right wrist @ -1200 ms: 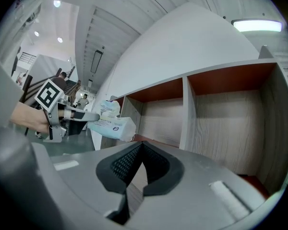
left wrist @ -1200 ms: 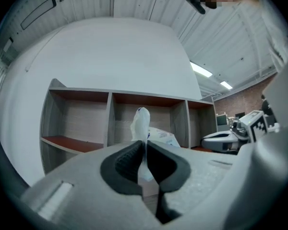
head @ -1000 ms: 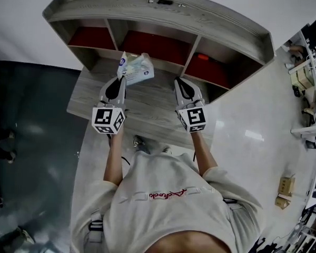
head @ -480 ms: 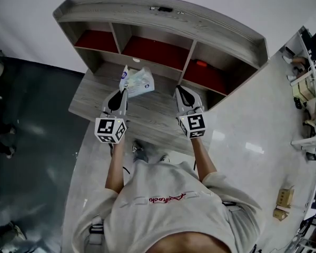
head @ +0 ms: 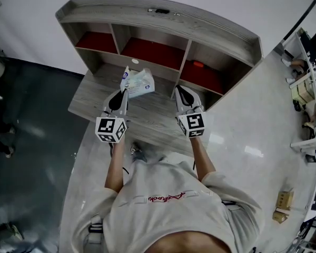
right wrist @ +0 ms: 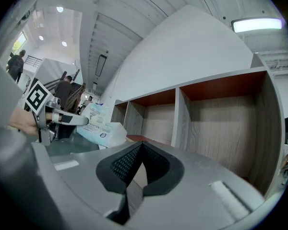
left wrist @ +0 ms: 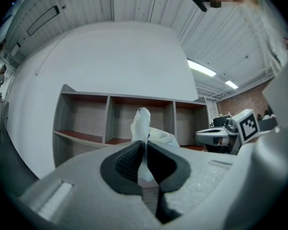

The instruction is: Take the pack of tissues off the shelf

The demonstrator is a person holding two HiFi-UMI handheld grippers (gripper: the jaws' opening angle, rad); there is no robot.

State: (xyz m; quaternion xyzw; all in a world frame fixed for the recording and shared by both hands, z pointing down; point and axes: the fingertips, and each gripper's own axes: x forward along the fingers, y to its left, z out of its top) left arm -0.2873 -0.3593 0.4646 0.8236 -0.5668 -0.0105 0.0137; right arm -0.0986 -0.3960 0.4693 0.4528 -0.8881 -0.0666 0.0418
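Observation:
The pack of tissues [head: 138, 82], pale blue-white plastic, hangs in the air in front of the shelf unit [head: 163, 22], over the wooden table [head: 95, 88]. My left gripper [head: 123, 90] is shut on the pack's wrapper end; the thin plastic [left wrist: 140, 126] sticks up between its pads. In the right gripper view the pack [right wrist: 102, 128] shows at the left. My right gripper [head: 178, 88] is shut with nothing in it, level with the left one and about a hand's width to the pack's right. Both point at the shelf.
The shelf has three open compartments with red floors [head: 155, 50]; a small red thing [head: 199, 64] lies in the right one. The person stands at the table's near edge. Pale glossy floor [head: 253, 120] runs to the right, a dark floor [head: 26, 130] to the left.
Both grippers and the pack have drawn back from the shelf toward the person. The pack stays pinched in the left gripper.

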